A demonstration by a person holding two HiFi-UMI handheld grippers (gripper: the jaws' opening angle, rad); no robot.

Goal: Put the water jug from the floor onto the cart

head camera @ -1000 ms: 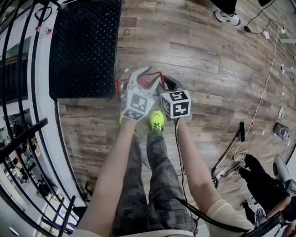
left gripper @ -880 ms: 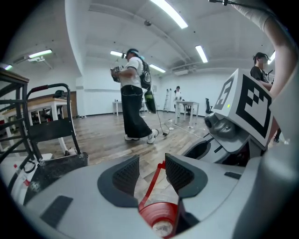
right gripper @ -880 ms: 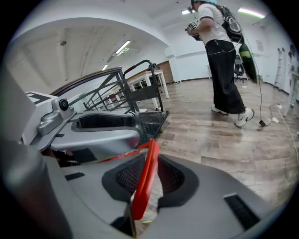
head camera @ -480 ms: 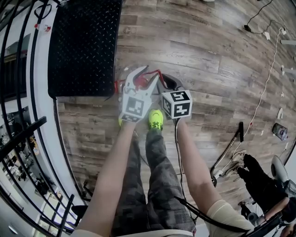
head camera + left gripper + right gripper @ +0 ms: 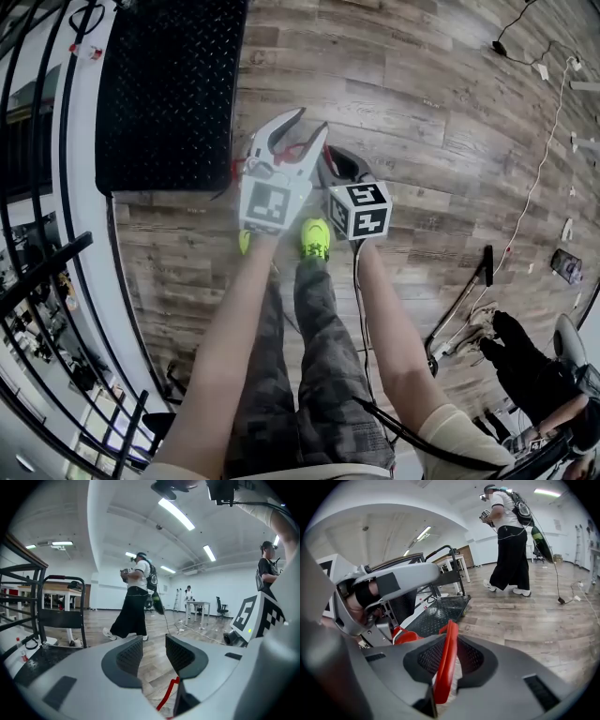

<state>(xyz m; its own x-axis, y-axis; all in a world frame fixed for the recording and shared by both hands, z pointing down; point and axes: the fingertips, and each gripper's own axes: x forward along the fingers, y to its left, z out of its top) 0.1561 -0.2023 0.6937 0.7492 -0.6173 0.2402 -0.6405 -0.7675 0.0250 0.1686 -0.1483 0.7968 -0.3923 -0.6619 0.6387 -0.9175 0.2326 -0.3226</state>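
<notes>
Water jug (image 5: 407, 638) low by the floor (image 5: 422, 112), beside the near right corner of the cart (image 5: 169, 94). Right claw (image 5: 449, 657) clamped on its thin red handle (image 5: 450, 634); left claw (image 5: 153, 654) parted, empty, just above. Likely to swing or slip from so narrow a one-sided hold; could clip the cart edge, tip, spill.

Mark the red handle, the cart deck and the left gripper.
red handle (image 5: 446, 660): right gripper view, the strip between the jaws.
cart deck (image 5: 169, 94): head view, bare black tread plate.
left gripper (image 5: 153, 641): left gripper view, midway between its open jaws.
</notes>
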